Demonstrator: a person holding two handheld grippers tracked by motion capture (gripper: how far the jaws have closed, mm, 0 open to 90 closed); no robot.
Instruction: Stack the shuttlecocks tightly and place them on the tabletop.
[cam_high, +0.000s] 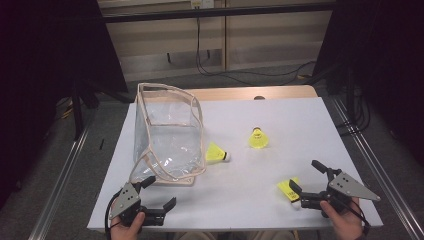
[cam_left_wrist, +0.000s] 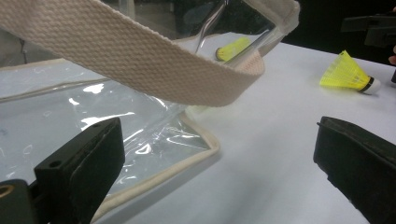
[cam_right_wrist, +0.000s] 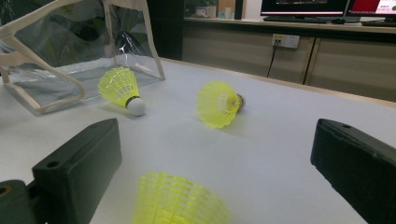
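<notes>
Left tongs (cam_high: 159, 192) spread, empty, just short of clear plastic bag with beige webbing trim (cam_high: 167, 132). Right tongs (cam_high: 306, 180) spread around nearest yellow plastic shuttlecock (cam_high: 290, 189), not yet pinching. Two more shuttlecocks (cam_high: 217, 153) (cam_high: 258, 138) beyond on bench (cam_high: 280, 115); bag apparently unfilled, packing barely begun.

shuttlecocks: 3 (cam_high: 218, 153) (cam_high: 258, 138) (cam_high: 289, 189) | clear bag: 1 (cam_high: 167, 135)

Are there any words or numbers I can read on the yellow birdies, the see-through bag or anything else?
None can be read.
Nearest shuttlecock: a small dark mark, too blurred to read.
Clear bag: no print visible.
Monitor screens in the right gripper view: some bright lines, too small to read.
Wall socket: nothing legible.
</notes>
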